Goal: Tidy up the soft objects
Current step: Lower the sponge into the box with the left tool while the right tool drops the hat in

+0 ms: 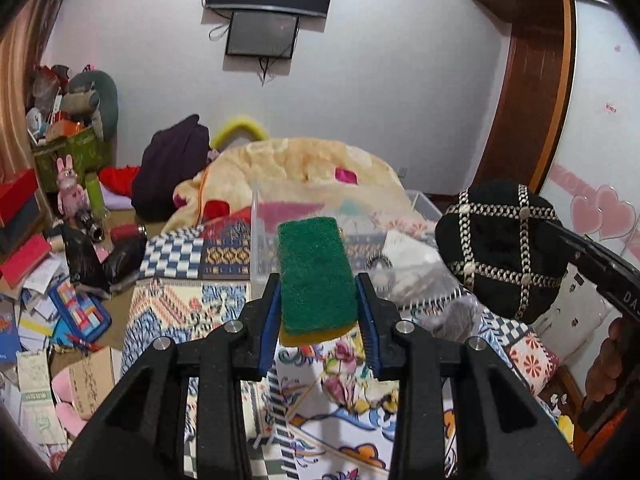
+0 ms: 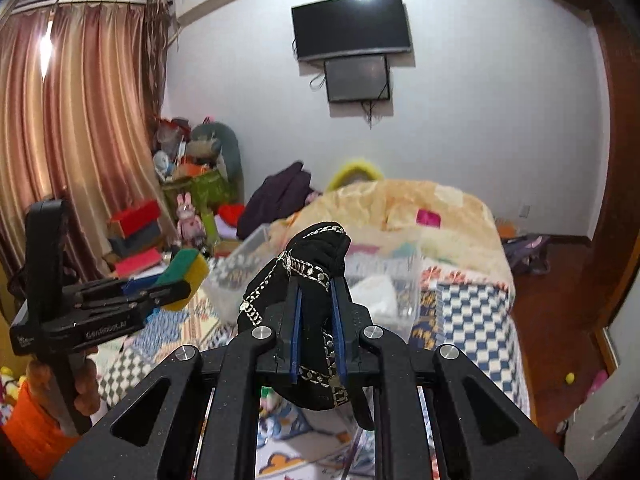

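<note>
Bedroom, patterned quilt [image 1: 224, 300] | left gripper [image 1: 318, 300] clamps sponge [image 1: 316, 276] | right gripper [image 2: 316, 308] clamps black cloth [image 2: 316, 248], perhaps a hat

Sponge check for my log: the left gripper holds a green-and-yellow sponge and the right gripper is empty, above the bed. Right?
Not quite. The right gripper is shut on a black hat, as the right wrist view shows. The left gripper does hold the sponge.
</note>
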The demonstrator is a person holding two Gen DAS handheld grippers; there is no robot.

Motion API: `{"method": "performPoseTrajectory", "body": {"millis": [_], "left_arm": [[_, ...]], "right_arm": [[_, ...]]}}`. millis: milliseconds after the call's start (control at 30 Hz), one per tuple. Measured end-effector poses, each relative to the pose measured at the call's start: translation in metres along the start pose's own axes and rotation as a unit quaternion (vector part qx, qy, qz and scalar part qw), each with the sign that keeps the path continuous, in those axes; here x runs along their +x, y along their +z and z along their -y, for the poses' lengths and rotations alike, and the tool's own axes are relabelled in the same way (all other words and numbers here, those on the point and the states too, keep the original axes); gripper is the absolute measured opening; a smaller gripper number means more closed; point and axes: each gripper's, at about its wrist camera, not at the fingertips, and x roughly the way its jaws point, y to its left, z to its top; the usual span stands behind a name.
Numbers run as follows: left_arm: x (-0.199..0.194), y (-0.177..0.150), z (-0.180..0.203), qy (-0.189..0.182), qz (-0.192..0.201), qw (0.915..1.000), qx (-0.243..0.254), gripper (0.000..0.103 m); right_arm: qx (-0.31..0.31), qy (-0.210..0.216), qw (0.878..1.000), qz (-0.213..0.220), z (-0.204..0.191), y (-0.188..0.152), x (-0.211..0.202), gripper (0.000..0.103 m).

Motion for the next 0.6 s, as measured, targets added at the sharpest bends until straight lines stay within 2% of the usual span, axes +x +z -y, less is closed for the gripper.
{"method": "performPoseTrajectory", "body": {"millis": [300, 600], "left_arm": [[0.015, 0.026, -0.004, 0.016, 0.015, 0.9998, -0.001, 0.035], [0.059, 0.038, -0.008, 0.027, -0.01, 0.9996, -0.003, 0.035]], "right_arm": [[0.001, -0.025, 0.999, 0.033, 0.004, 0.024, 0.017, 0.012], [0.022, -0.037, 0.999, 0.009, 0.007, 0.024, 0.056, 0.012]]}}
